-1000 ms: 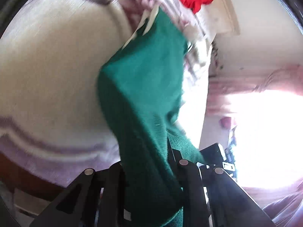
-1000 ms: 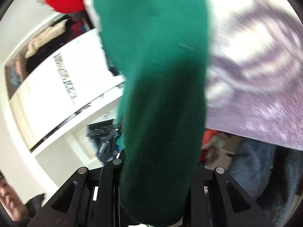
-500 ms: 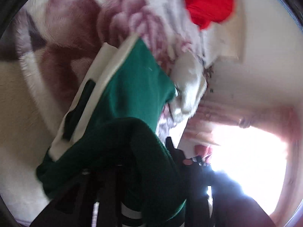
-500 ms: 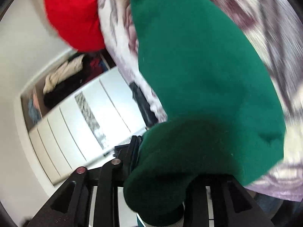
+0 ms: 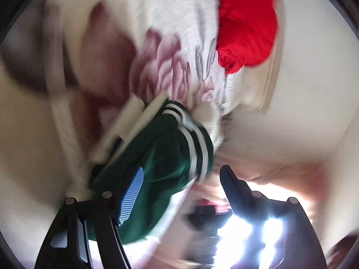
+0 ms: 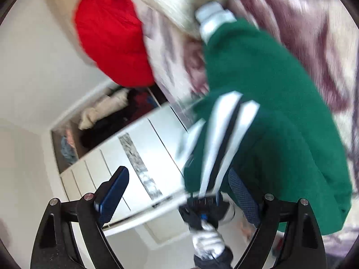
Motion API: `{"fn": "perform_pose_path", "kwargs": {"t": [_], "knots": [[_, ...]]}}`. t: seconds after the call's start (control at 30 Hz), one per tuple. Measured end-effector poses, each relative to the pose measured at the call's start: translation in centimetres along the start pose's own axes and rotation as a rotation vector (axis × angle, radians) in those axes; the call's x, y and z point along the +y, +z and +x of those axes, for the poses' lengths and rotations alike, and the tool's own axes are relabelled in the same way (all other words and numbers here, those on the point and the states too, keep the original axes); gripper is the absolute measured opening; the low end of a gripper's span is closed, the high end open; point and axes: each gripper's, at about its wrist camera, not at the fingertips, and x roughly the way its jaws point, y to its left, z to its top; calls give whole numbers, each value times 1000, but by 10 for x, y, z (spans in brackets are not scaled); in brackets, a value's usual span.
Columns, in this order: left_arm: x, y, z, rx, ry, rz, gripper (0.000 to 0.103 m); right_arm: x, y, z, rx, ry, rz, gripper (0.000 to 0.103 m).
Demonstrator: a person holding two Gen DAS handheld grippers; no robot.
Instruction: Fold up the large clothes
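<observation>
A green garment (image 5: 157, 168) with white and black stripes lies bunched on a floral blanket (image 5: 161, 67). It also shows in the right wrist view (image 6: 269, 112). My left gripper (image 5: 179, 179) is open; the cloth lies against its left finger's blue pad (image 5: 131, 195) and is not pinched. My right gripper (image 6: 179, 183) is open; the garment's striped edge hangs close by its right finger (image 6: 243, 195). Both views are blurred by motion.
A red garment (image 5: 244, 22) lies on the blanket's far side and shows in the right wrist view (image 6: 112, 38). A white wardrobe (image 6: 116, 157) with an open shelf of clothes stands left. A bright window (image 5: 258, 228) glares low right.
Both grippers were shut on the green garment and have opened. The garment has dropped from hanging stretched to lying bunched on the blanket.
</observation>
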Motion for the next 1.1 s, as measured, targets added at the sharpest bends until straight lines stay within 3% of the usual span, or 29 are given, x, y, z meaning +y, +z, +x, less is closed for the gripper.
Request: {"fn": "perform_pose_path", "kwargs": {"t": [0.03,0.1,0.2,0.27,0.37,0.43,0.47,0.5,0.53,0.6,0.7,0.83,1.0,1.1], "knots": [[-11,-2,-1,-9,79,102,69,6,-1,-10,-20,-50,-58,92],[-31,-5,13,6,204,280,69,22,-2,-15,-55,-248,-207,92],[-59,-1,64,99,334,506,69,23,1,9,22,-563,-407,92],[-71,2,98,135,407,615,69,12,6,31,78,-686,-482,92],[-74,4,152,208,529,769,69,-14,18,63,157,-784,-538,92],[-68,6,180,231,599,841,68,-30,29,83,190,-822,-509,92],[-67,3,181,216,615,869,58,-32,30,88,189,-829,-521,86],[-69,0,174,199,617,893,47,-28,26,91,161,-825,-568,63],[-72,-2,170,190,610,901,32,-25,23,92,155,-830,-590,56],[-75,-8,149,155,549,885,25,-16,14,85,101,-840,-614,28],[-95,-22,125,106,493,896,22,1,-7,63,36,-777,-638,21],[-126,-31,105,58,438,899,21,27,-33,56,-29,-761,-683,19],[-141,15,122,51,380,781,21,71,-37,46,-81,-701,-731,19],[-130,54,159,97,402,710,21,84,-14,61,-91,-755,-764,18]]}}
